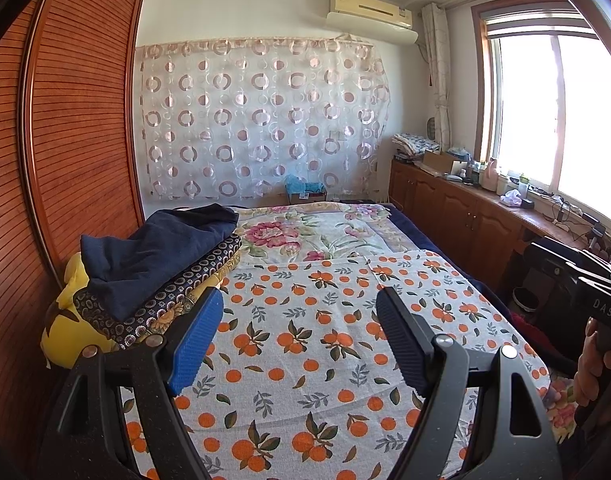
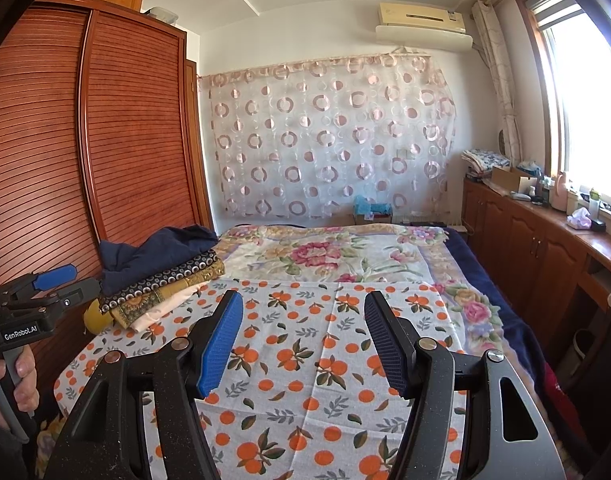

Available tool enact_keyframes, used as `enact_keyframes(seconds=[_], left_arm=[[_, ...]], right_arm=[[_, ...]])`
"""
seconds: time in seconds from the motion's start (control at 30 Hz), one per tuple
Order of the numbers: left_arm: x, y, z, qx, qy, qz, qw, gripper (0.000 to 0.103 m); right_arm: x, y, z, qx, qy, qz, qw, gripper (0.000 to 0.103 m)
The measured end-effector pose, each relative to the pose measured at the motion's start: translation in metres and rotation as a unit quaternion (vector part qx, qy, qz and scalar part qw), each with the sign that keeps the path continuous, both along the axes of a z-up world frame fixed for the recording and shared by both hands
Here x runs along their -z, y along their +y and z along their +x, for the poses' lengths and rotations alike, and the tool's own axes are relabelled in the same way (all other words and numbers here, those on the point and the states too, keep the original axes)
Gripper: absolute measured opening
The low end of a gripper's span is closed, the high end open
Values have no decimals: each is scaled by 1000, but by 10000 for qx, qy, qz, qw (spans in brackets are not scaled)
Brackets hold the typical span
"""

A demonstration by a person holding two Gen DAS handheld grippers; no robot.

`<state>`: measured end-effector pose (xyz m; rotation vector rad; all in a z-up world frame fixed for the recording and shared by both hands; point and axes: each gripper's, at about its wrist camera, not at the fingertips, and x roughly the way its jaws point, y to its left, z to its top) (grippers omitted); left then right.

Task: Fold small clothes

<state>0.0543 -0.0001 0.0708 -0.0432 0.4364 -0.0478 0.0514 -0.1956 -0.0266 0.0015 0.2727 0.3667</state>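
- At bed's left edge: folded stack [image 1: 161, 276], judged done.
- Mid-bed: orange-print cloth [image 1: 305, 344] spread flat, unfolded.
- Left gripper [image 1: 297, 336], right gripper [image 2: 303, 340]: jaws apart, empty.

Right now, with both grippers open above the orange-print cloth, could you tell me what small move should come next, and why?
Probably bring the left gripper over to the dark blue garment topping the clothes pile at the bed's left edge. Both it and the right gripper hang open and empty, and the orange-print cloth looks bare, so nothing lies ready for folding.
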Motion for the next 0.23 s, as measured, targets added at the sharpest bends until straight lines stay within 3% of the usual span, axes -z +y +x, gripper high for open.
enact_keyframes(seconds=[0.23], left_arm=[[1,0,0,1,-3,1,10000,80]], right_arm=[[0,-1,0,-3,-5,7,10000,65]])
